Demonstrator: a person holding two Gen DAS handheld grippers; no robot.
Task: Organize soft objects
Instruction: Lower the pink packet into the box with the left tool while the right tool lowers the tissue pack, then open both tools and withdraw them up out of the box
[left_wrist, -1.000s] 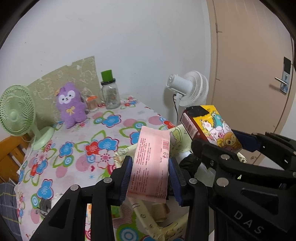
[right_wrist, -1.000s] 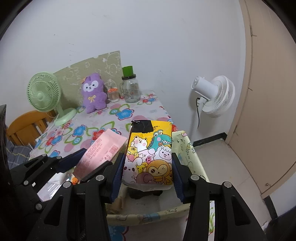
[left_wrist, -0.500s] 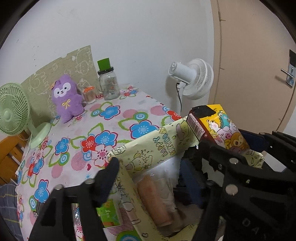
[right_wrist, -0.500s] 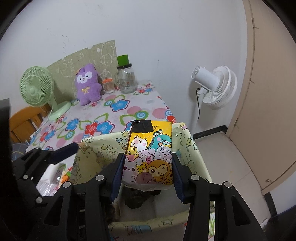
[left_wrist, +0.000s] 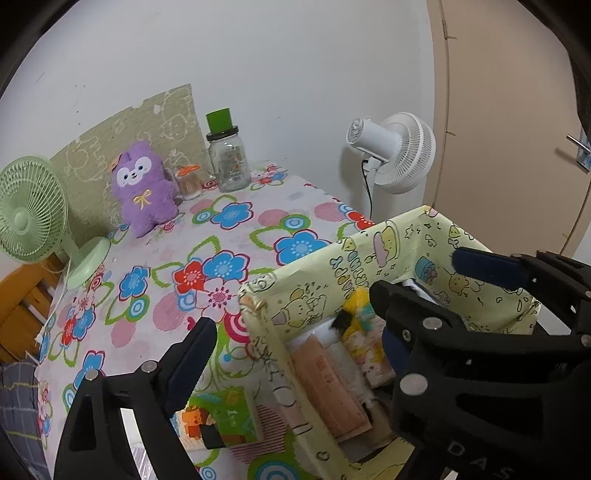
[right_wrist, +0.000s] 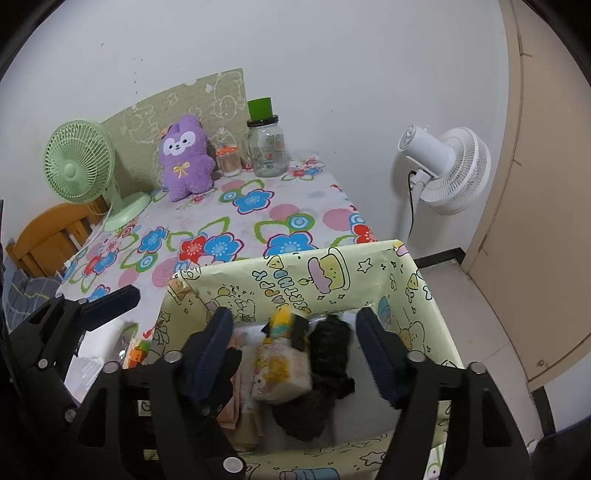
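Both grippers, left gripper (left_wrist: 291, 328) and right gripper (right_wrist: 299, 350), jaws just opened wide and empty, hover over the yellow bin (right_wrist: 424, 314); the cartoon pack (right_wrist: 282, 373) lies directly below the right, long axis toward the bin's far wall.

Floral table (left_wrist: 236, 236), plush (left_wrist: 146, 188), jar (left_wrist: 227, 158), fan (left_wrist: 33, 214), box (left_wrist: 399, 254)

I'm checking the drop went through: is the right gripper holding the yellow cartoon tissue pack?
No. The right gripper stands open, and the yellow cartoon tissue pack lies free below it in the storage box.
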